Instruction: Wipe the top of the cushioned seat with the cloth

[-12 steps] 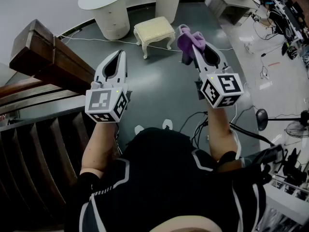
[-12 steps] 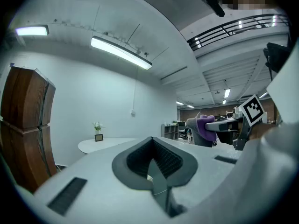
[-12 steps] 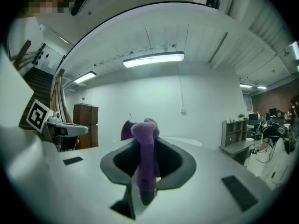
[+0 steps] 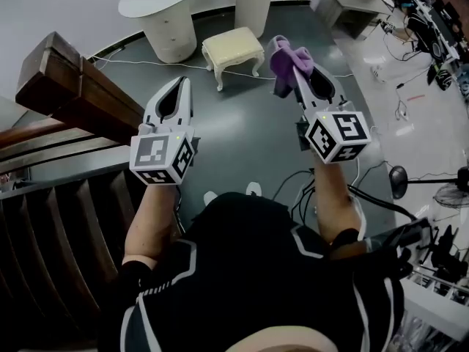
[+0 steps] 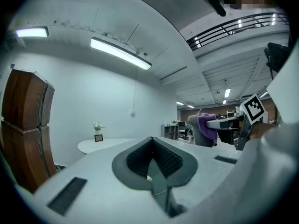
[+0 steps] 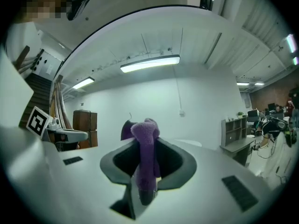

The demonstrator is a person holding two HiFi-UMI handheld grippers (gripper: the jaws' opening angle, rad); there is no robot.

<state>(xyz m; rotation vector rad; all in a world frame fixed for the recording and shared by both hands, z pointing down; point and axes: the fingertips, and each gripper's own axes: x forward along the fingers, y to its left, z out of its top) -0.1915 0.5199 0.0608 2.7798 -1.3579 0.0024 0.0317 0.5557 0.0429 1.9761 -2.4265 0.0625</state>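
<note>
A cream cushioned seat (image 4: 232, 49) on curved white legs stands on the dark floor ahead, beside a white desk. My right gripper (image 4: 292, 63) is shut on a purple cloth (image 4: 288, 61), held in the air to the right of the seat; in the right gripper view the cloth (image 6: 145, 155) sticks up from between the closed jaws. My left gripper (image 4: 182, 85) is shut with nothing in it, raised left of the seat and well short of it. In the left gripper view the closed jaws (image 5: 154, 171) point up at the room, and the cloth (image 5: 208, 126) shows at the right.
A curved white desk (image 4: 183, 2) stands behind the seat. Dark wooden stairs and a rail (image 4: 66, 86) fill the left side. Cables (image 4: 308, 189), a floor lamp (image 4: 399, 178) and office clutter lie at the right. The person's feet show on the dark floor (image 4: 242, 138).
The right gripper with the cloth has shifted slightly up and forward. The left gripper has not moved.
</note>
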